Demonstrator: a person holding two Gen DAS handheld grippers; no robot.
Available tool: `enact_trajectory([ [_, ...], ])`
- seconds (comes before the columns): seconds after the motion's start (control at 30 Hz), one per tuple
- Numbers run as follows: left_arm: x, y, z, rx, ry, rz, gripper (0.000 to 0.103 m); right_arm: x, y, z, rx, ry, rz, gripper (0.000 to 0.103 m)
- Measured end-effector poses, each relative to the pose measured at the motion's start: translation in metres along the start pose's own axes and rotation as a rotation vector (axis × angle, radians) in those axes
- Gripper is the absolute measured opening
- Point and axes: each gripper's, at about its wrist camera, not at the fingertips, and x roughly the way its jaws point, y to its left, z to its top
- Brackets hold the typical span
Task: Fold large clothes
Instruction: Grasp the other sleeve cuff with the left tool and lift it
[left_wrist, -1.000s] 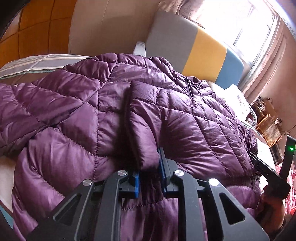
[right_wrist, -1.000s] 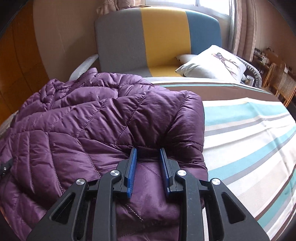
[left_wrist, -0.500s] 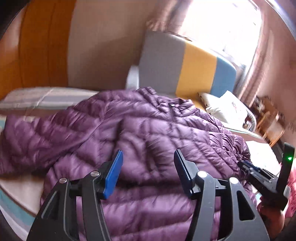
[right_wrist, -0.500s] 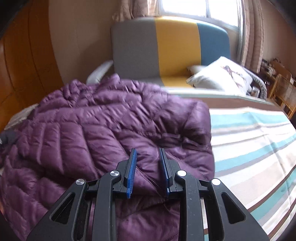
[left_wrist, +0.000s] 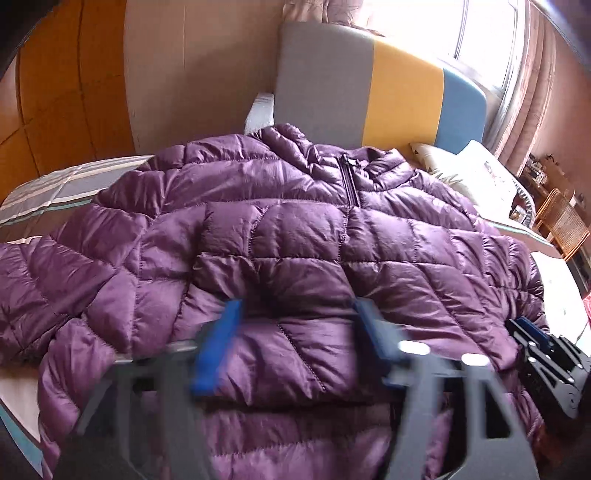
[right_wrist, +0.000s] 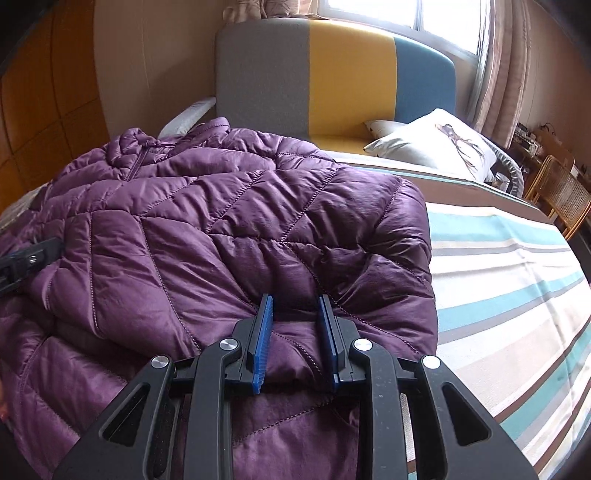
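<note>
A purple quilted puffer jacket (left_wrist: 295, 236) lies spread on the bed, zipper and collar toward the headboard; it also shows in the right wrist view (right_wrist: 207, 236). My left gripper (left_wrist: 295, 314) is open and empty, hovering just above the jacket's middle, blurred by motion. My right gripper (right_wrist: 295, 310) is shut on a fold of the jacket at its right edge, fabric bunched between the blue pads. The right gripper also shows in the left wrist view (left_wrist: 532, 339). The left gripper's tip shows at the left edge of the right wrist view (right_wrist: 26, 258).
The bed has a striped sheet (right_wrist: 509, 280) to the right of the jacket. A grey, yellow and blue headboard (right_wrist: 332, 74) stands behind, with a white pillow (right_wrist: 436, 144). A wicker chair (right_wrist: 561, 192) is at the far right. Orange wall panels (left_wrist: 44, 92) are on the left.
My left gripper let go of the jacket fold, opened wide and pulled back and up. My right gripper kept its hold on the jacket's edge.
</note>
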Motion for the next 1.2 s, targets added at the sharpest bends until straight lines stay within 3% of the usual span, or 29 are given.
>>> enact_trajectory([
  [0.07, -0.016, 0.005, -0.004, -0.012, -0.044, 0.043, 0.092, 0.0, 0.001, 0.0, -0.005, -0.001, -0.006, 0.025],
  [0.2, -0.038, 0.036, -0.009, -0.095, -0.059, 0.039, 0.093, -0.001, 0.001, 0.0, -0.005, -0.003, -0.007, 0.025],
  [0.37, -0.071, 0.115, -0.024, -0.3, -0.11, 0.107, 0.094, -0.001, 0.001, -0.001, -0.008, -0.003, -0.011, 0.025],
  [0.53, -0.094, 0.193, -0.046, -0.434, -0.128, 0.237, 0.083, -0.001, 0.001, -0.001, -0.008, -0.004, -0.011, 0.025],
  [0.77, -0.116, 0.3, -0.087, -0.766, -0.148, 0.347, 0.08, -0.001, 0.001, -0.001, -0.008, -0.004, -0.012, 0.025],
  [1.0, -0.119, 0.362, -0.113, -0.959, -0.158, 0.415, 0.079, -0.002, 0.001, -0.002, -0.012, -0.005, -0.016, 0.025],
  [1.2, -0.117, 0.384, -0.116, -1.018, -0.249, 0.419, 0.078, -0.002, 0.002, -0.001, -0.012, -0.007, -0.018, 0.025],
])
